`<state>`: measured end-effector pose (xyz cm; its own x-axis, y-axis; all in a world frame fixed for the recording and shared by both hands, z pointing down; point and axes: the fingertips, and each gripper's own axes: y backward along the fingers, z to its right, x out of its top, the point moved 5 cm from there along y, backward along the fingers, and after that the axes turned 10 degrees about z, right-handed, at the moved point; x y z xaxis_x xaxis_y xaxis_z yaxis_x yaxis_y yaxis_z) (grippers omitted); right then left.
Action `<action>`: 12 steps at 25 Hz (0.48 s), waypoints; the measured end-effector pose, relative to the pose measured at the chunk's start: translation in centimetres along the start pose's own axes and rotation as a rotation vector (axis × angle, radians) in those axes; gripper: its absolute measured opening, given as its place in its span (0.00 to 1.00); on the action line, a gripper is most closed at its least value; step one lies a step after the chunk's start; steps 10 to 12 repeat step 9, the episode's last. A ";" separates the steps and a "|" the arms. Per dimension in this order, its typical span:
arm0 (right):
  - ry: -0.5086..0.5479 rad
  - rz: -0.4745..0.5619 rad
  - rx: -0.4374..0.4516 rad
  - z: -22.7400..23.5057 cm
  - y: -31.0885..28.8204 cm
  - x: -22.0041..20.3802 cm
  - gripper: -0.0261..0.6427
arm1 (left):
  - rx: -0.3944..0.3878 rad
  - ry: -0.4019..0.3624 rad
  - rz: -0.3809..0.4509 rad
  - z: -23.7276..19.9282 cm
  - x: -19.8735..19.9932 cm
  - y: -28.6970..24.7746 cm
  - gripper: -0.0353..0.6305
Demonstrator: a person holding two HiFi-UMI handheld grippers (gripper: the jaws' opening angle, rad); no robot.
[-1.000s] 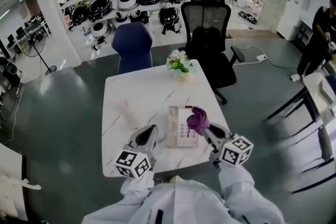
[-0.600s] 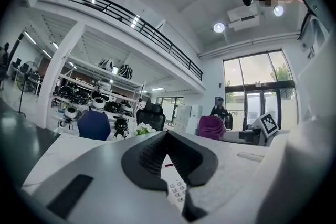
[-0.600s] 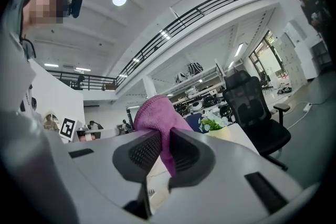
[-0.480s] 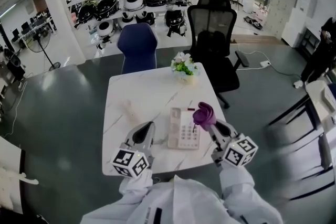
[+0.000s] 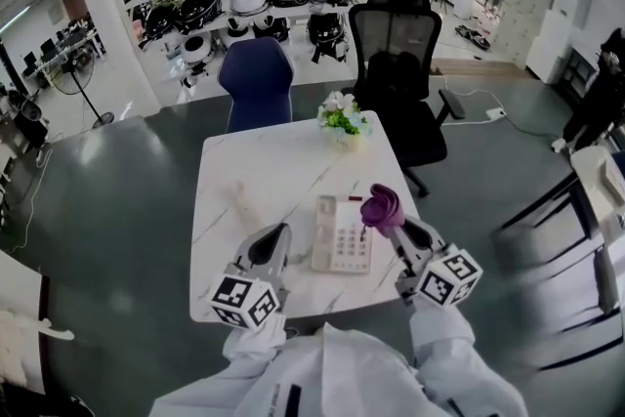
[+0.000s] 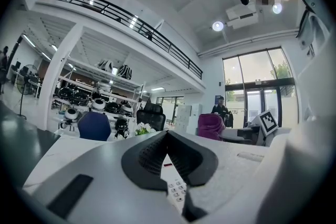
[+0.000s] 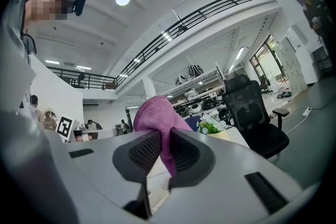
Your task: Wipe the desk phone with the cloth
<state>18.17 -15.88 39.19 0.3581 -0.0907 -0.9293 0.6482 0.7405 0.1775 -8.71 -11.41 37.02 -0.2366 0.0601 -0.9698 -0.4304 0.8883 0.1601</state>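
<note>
A white desk phone (image 5: 341, 233) with a keypad lies flat on the white marble table (image 5: 264, 171), near its front right part. My right gripper (image 5: 392, 228) is shut on a purple cloth (image 5: 382, 208), which bunches up above its jaws (image 7: 157, 122) just off the phone's right edge and clear of the table. My left gripper (image 5: 272, 247) rests low at the phone's left side, shut with nothing held; past its jaws the phone's keys (image 6: 176, 189) show.
A small pot of flowers (image 5: 342, 119) stands at the table's far edge. A blue chair (image 5: 255, 83) and a black office chair (image 5: 400, 73) stand behind the table. A pale stick-like object (image 5: 241, 201) lies on the table's left half. Shelves of helmets fill the background.
My right gripper has carried the purple cloth a little to the right and up, away from the phone's right half. The left gripper has hardly moved.
</note>
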 end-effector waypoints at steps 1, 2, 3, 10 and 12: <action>0.003 0.000 0.002 0.0 -0.1 0.0 0.08 | 0.000 -0.002 0.000 0.1 0.0 0.0 0.05; 0.006 0.000 0.004 0.0 -0.2 0.1 0.08 | 0.000 -0.004 0.000 0.1 0.0 0.0 0.05; 0.007 0.000 0.006 0.0 -0.3 0.1 0.08 | 0.001 -0.006 0.001 0.0 0.1 0.0 0.05; 0.002 -0.010 0.013 -0.1 -0.8 0.1 0.08 | 0.012 -0.008 -0.003 -0.6 0.3 -0.1 0.05; 0.002 -0.010 0.013 -0.1 -0.8 0.1 0.08 | 0.012 -0.008 -0.003 -0.6 0.3 -0.1 0.05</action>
